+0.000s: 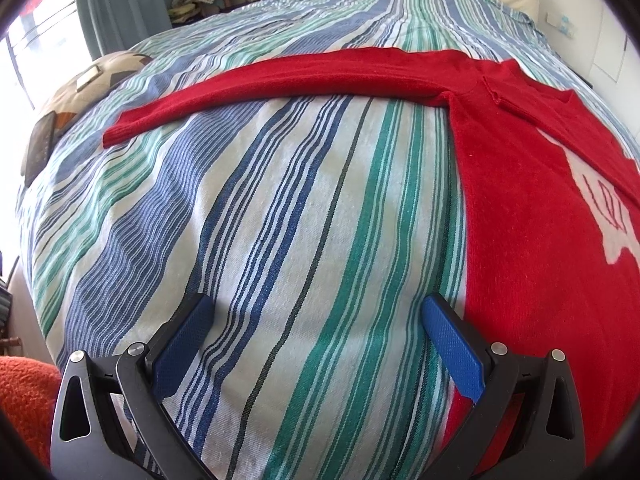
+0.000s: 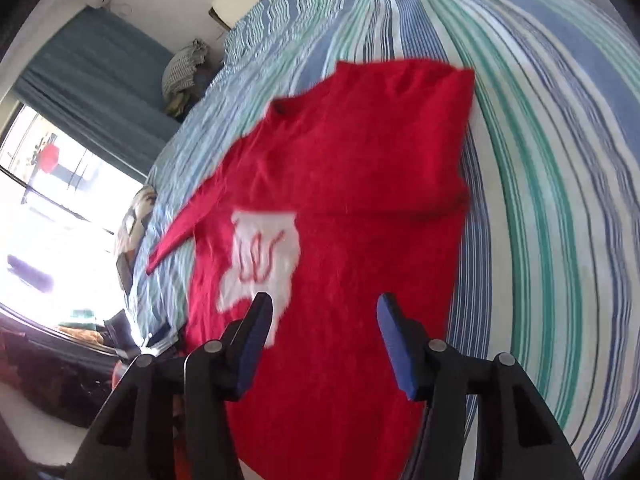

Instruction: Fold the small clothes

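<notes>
- Striped bed (image 1: 280, 208) carries a red sweater (image 2: 340, 184), lying flat, collar toward the far pillows.
- One sleeve (image 1: 260, 88) stretches sideways; the other is hidden.
- Left hand-held gripper (image 1: 316, 320) gapes wide, empty.
- Right hand-held gripper (image 2: 326, 320), blurred, half-spread above the sweater, grips nothing.

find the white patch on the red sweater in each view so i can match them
Left wrist view: the white patch sits at the far right edge, partly cut off, on the red sweater.
Right wrist view: the patch is left of centre, just above the right gripper, its left finger overlapping it.
Shared landmark: the outstretched sleeve on the striped bedspread.
</notes>
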Available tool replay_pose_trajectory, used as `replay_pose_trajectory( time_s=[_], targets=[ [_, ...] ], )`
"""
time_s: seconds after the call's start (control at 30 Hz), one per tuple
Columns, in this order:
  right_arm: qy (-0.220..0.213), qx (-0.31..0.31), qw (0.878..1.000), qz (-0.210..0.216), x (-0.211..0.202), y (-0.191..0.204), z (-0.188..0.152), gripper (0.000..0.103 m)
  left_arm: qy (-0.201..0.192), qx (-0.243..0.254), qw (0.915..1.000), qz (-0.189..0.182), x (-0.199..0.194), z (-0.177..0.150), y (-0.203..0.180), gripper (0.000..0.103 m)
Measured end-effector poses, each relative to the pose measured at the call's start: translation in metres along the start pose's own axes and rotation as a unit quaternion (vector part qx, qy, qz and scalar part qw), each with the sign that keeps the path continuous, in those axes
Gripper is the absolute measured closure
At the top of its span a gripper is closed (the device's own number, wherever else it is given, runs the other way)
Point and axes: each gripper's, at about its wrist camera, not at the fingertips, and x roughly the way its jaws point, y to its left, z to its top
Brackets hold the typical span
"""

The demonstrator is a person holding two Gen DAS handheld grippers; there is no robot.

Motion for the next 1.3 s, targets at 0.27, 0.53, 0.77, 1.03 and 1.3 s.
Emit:
replay_pose_trajectory(
  time_s=[0.27, 0.53, 0.77, 1.03, 1.3],
  targets=[
    [-0.086, -0.002, 0.992, -0.096, -0.032, -0.013, -0.091, 0.053, -0.002, 0.005, 1.0000, -0.003, -0.002, -0.003, 0.001, 0.000],
    [-0.144, -0.018, 0.972, -0.187, -0.060, -0.018, -0.129, 0.047, -0.010, 0.004, 0.9999, 0.002, -0.004, -0.005, 0.000, 0.000],
    [-0.153, -0.006, 0.969, -0.193, -0.059, -0.026, -0.122, 0.044, -0.011, 0.000, 0.9999, -0.007, -0.005, -0.005, 0.003, 0.000],
    [-0.142, 0.029, 0.975, -0.166, -0.054, -0.037, -0.128, 0.043, 0.008, -0.052, 0.9925, -0.110, -0.023, 0.032, 0.033, 0.002],
    [-0.139, 0.028, 0.976, -0.168, -0.049, -0.036, -0.128, 0.038, 0.043, -0.291, 0.9375, -0.186, 0.025, 0.108, 0.177, 0.002]
  ],
)
